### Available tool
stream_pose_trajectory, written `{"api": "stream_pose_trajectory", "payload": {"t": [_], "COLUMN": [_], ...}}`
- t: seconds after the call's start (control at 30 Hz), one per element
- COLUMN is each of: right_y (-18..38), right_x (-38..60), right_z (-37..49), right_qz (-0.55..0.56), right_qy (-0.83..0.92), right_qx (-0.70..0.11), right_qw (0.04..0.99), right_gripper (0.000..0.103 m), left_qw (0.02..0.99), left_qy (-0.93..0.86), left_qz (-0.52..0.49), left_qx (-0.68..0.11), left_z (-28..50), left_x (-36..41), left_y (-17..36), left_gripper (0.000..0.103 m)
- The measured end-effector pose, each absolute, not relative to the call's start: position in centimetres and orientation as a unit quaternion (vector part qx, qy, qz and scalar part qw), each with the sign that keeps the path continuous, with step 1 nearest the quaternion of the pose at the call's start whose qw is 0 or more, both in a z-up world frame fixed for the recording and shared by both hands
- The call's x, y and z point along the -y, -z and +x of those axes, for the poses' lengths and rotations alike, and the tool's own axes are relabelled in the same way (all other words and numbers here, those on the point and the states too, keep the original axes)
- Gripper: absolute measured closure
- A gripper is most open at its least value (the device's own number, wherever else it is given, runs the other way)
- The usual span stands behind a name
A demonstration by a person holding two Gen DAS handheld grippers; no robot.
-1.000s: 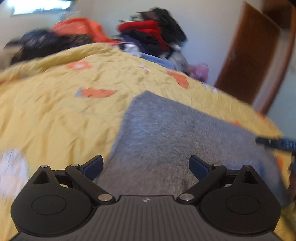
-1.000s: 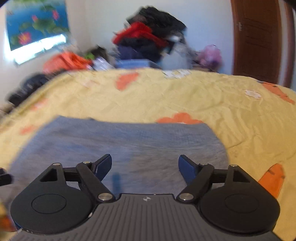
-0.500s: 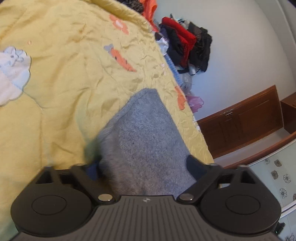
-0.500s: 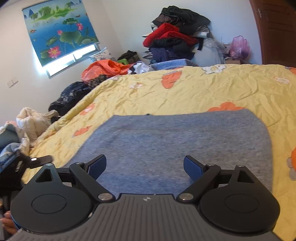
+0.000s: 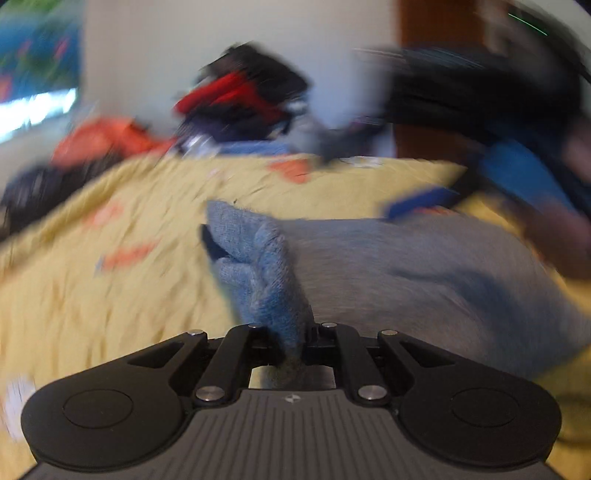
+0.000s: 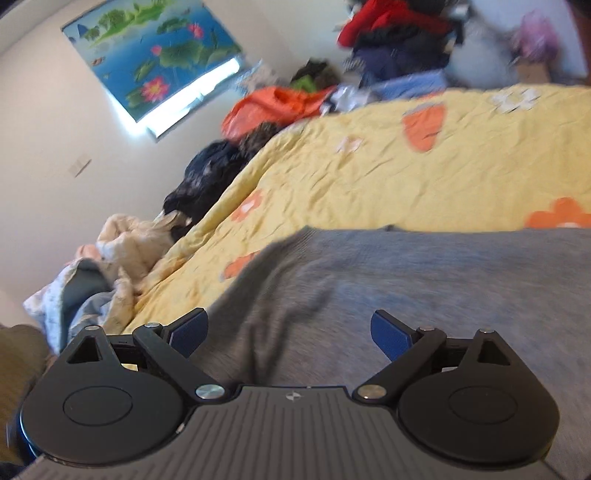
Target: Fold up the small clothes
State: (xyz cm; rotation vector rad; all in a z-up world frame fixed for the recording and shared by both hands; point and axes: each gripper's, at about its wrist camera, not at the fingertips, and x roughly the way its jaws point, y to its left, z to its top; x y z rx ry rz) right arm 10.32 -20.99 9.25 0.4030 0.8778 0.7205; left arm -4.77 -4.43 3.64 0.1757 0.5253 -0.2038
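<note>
Since a second ago the left gripper (image 5: 291,343) has gone from spread fingers to pinching a corner of the grey knit garment (image 5: 406,280), and that corner now stands bunched above the bed (image 5: 110,295). The rest of the garment lies flat on the yellow bedspread near the bed's front edge. The right gripper (image 6: 291,332) hovers over the cloth, fingers (image 6: 391,334) spread, nothing between them. Clothes pile (image 6: 391,33) at the far edge
</note>
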Motion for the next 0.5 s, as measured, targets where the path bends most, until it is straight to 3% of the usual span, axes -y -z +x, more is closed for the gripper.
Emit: {"api": "stream_pose_trajectory", "payload": {"t": [0.13, 0.27, 0.37, 0.4, 0.43, 0.5], "right_y": [-8.8, -7.4, -6.2, -5.8, -5.4, -5.6], "right_x": [17.4, 13.8, 11.7, 11.3, 11.1, 11.7], "right_z": [15.1, 17.2, 18.1, 18.0, 17.9, 17.3], "right_qz": [0.183, 0.106, 0.049, 0.026, 0.007, 0.001], "right_qy": [-0.364, -0.352, -0.336, -0.333, -0.335, -0.349], "right_qx": [-0.479, -0.526, -0.535, -0.535, -0.531, -0.514], "right_qw": [0.777, 0.767, 0.774, 0.776, 0.778, 0.783], "right_gripper": [0.010, 0.015, 0.036, 0.055, 0.064, 0.071], "left_qw": [0.947, 0.941, 0.939, 0.938, 0.938, 0.937], "left_qy": [0.118, 0.119, 0.122, 0.122, 0.122, 0.127], "left_qz": [0.151, 0.179, 0.195, 0.196, 0.197, 0.194], "left_qx": [-0.259, -0.260, -0.257, -0.258, -0.259, -0.261], "left_z": [-5.2, -5.2, -5.2, -5.1, -4.8, -4.6], "left_x": [6.9, 7.3, 7.5, 7.5, 7.6, 7.6], "left_y": [-2.7, -2.1, -1.8, -1.8, -1.8, -2.0], "left_gripper": [0.096, 0.096, 0.096, 0.096, 0.096, 0.096]}}
